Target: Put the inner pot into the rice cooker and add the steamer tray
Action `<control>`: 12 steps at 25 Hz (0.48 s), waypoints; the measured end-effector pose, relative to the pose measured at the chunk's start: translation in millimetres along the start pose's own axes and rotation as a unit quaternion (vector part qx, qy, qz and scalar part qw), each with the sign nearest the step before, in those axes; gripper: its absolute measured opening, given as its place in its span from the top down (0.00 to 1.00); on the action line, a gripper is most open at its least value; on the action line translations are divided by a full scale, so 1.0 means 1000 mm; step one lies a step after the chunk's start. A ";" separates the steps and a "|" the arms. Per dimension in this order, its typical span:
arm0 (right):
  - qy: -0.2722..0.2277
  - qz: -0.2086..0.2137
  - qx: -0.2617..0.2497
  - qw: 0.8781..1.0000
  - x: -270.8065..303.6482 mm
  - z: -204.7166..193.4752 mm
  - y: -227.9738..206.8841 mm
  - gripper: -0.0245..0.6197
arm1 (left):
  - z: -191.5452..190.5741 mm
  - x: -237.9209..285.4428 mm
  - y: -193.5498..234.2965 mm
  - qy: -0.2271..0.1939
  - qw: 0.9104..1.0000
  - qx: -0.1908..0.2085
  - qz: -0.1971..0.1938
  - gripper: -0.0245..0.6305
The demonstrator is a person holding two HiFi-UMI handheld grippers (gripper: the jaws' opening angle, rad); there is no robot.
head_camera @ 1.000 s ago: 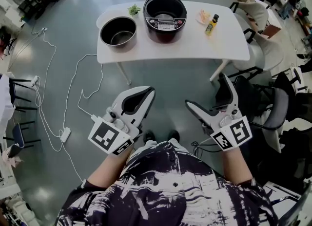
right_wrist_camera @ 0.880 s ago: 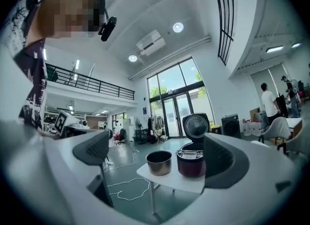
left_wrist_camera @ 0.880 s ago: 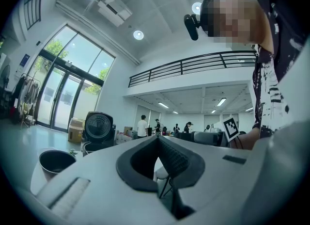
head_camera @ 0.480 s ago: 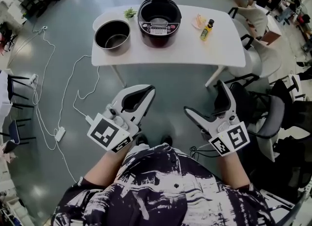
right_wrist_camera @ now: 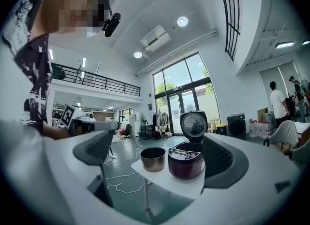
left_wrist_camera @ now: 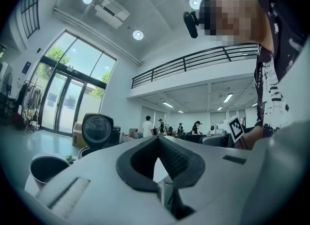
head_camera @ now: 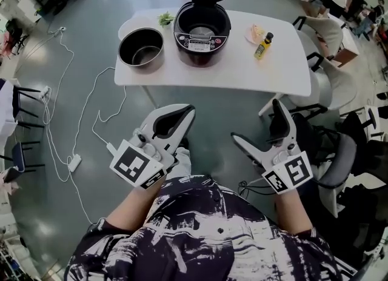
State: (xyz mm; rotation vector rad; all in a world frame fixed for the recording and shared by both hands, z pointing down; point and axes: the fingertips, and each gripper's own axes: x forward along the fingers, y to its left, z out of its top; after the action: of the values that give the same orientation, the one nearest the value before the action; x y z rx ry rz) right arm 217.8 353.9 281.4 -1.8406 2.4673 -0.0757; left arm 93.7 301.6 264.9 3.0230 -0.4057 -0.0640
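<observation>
1. Left gripper [head_camera: 187, 113]: held low in front of the person's patterned shirt [head_camera: 206, 231], well short of the table. Claw clenched, pad tips meeting, nothing between them.
2. Right gripper [head_camera: 257, 125]: held level with the left, also clear of the table. Claw released, jaws wide apart and empty (its own view frames pot and cooker in the gap, far off).
3. White table [head_camera: 242, 71]: ahead of both grippers.
4. Inner pot [head_camera: 141, 48]: dark and round, upright on the table's left part, just beside the cooker, not in it.
5. Rice cooker [head_camera: 202, 31]: table centre, lid raised, cavity exposed.
6. Yellow bottle [head_camera: 263, 31]: upright, right of the cooker.
7. White cable [head_camera: 91, 116]: trailing over the grey floor at left.
</observation>
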 end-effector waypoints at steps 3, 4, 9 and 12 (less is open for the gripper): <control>0.004 0.001 -0.005 1.000 0.027 -0.003 -0.010 0.10 | -0.003 0.014 0.026 -0.005 1.000 -0.004 -0.006 0.96; 0.005 0.000 -0.009 1.000 0.038 -0.003 -0.013 0.10 | -0.004 0.019 0.037 -0.007 1.000 -0.006 -0.009 0.96; 0.007 -0.011 -0.025 1.000 0.104 0.004 -0.038 0.10 | 0.001 0.051 0.105 -0.016 0.999 -0.014 -0.029 0.96; 0.009 -0.020 -0.029 0.999 0.148 0.007 -0.054 0.10 | 0.006 0.067 0.150 -0.016 0.999 -0.016 -0.040 0.96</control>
State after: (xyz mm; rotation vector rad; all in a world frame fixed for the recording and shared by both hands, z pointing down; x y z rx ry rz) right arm 227.9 196.5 275.9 -1.9208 2.4699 -0.0234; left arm 119.1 139.2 271.2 3.0084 -0.2828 -0.1233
